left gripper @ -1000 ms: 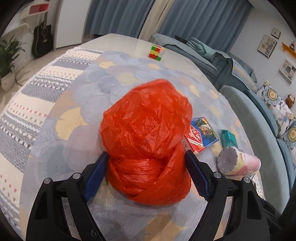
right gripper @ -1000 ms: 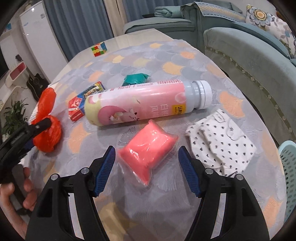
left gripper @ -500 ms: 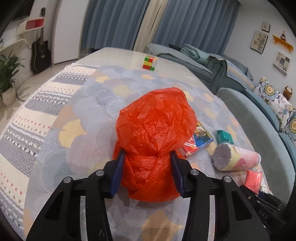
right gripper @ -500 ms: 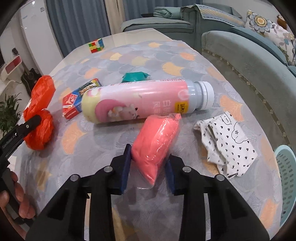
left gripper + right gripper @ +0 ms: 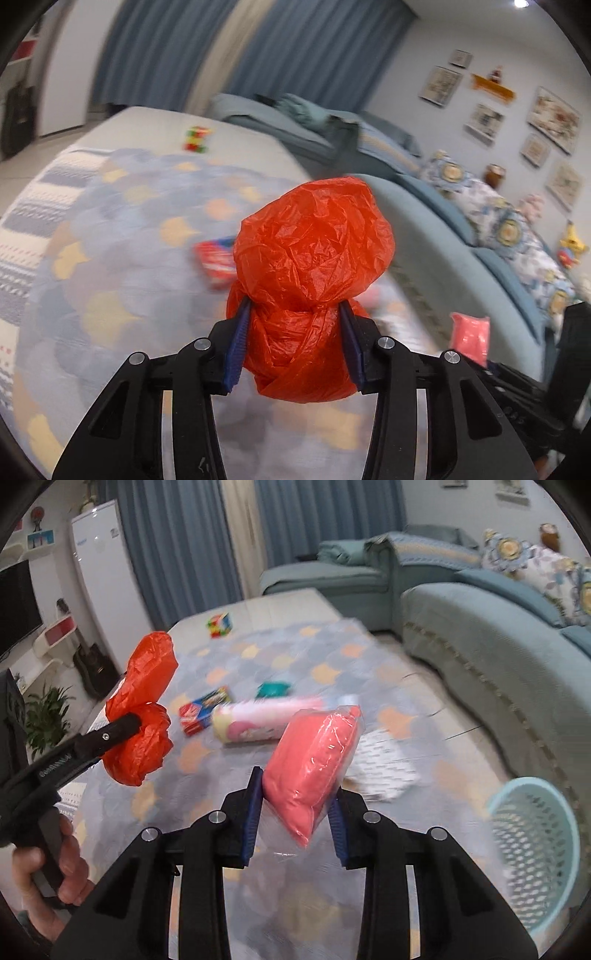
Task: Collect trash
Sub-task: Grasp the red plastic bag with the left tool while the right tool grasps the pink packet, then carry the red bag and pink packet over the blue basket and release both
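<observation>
Left gripper (image 5: 293,321) clamped on a crumpled red bag (image 5: 310,273), held clear above the table (image 5: 122,258). Right gripper (image 5: 297,801) clamped on a pink packet (image 5: 314,760), likewise raised off the table. On the patterned cloth below: a pink bottle (image 5: 258,723) lying on its side, a red box (image 5: 203,709) beside its base, a teal wrapper (image 5: 273,688) behind it, a spotted cloth (image 5: 384,764) to the right. A pale blue basket (image 5: 535,849) stands at lower right, near the sofa (image 5: 498,657). A cube (image 5: 219,624) sits at the far table end.

The right gripper (image 5: 297,805) clamps a pink packet (image 5: 314,760); a basket (image 5: 535,853) sits to its right.
</observation>
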{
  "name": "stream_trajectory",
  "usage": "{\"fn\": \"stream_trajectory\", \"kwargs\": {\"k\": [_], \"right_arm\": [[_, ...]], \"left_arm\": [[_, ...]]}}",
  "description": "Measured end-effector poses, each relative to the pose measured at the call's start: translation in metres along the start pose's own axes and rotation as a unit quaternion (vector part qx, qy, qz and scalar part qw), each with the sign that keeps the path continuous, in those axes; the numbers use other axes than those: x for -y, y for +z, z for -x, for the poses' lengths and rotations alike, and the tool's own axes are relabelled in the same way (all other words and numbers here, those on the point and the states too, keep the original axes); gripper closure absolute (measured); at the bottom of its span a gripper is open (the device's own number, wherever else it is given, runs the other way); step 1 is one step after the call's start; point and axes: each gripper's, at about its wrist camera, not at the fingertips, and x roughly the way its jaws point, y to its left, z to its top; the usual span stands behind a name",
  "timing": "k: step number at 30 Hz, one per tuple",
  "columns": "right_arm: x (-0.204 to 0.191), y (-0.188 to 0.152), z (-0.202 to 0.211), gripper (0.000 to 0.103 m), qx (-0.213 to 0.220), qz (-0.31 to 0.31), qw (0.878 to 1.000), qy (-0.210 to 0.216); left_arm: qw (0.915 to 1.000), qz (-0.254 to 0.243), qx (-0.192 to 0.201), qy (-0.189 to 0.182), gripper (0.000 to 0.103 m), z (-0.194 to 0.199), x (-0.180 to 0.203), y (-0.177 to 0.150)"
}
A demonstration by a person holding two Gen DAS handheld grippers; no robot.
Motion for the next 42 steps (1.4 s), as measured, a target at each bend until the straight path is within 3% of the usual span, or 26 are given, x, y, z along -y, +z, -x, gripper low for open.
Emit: {"fn": "stream_trajectory", "kwargs": {"k": [4,10,20,29,34,37,39,41,42], "right_arm": [[0.035,0.003,0.04,0.073,0.02,-0.014,0.999,-0.033],[0.105,-0.002,0.088,0.073,0.03,-0.05,0.994,-0.088],[0.225,-0.054,0.104,0.073,-0.025,-0.143,0.978,-0.15],[0.288,-0.113,0.08,0.073,-0.089,-0.224,0.958,-0.158],[0.299,-0.131,0.063,0.072,-0.116,-0.241,0.95,-0.161],[0.3,-0.137,0.057,0.072,-0.124,-0.246,0.948,-0.159],[0.303,-0.137,0.055,0.066,-0.124,-0.251,0.947,-0.156],[0.305,-0.137,0.058,0.049,-0.116,-0.253,0.947,-0.162],[0.307,-0.136,0.058,0.048,-0.112,-0.255,0.947,-0.162]], "left_arm": [[0.9986,-0.025,-0.008,-0.046,0.061,0.003,0.058,0.002],[0.9931,-0.072,-0.035,-0.086,0.061,-0.012,0.148,-0.013],[0.9791,-0.093,-0.111,-0.143,0.061,-0.078,0.249,-0.066],[0.9646,-0.135,-0.176,-0.142,0.06,-0.124,0.276,-0.118],[0.9566,-0.164,-0.201,-0.133,0.059,-0.144,0.288,-0.136],[0.9544,-0.163,-0.214,-0.13,0.052,-0.154,0.288,-0.14],[0.9552,-0.156,-0.214,-0.133,0.044,-0.156,0.288,-0.139],[0.9564,-0.151,-0.21,-0.137,0.035,-0.155,0.286,-0.138],[0.9571,-0.15,-0.206,-0.137,0.032,-0.154,0.285,-0.137]]}}
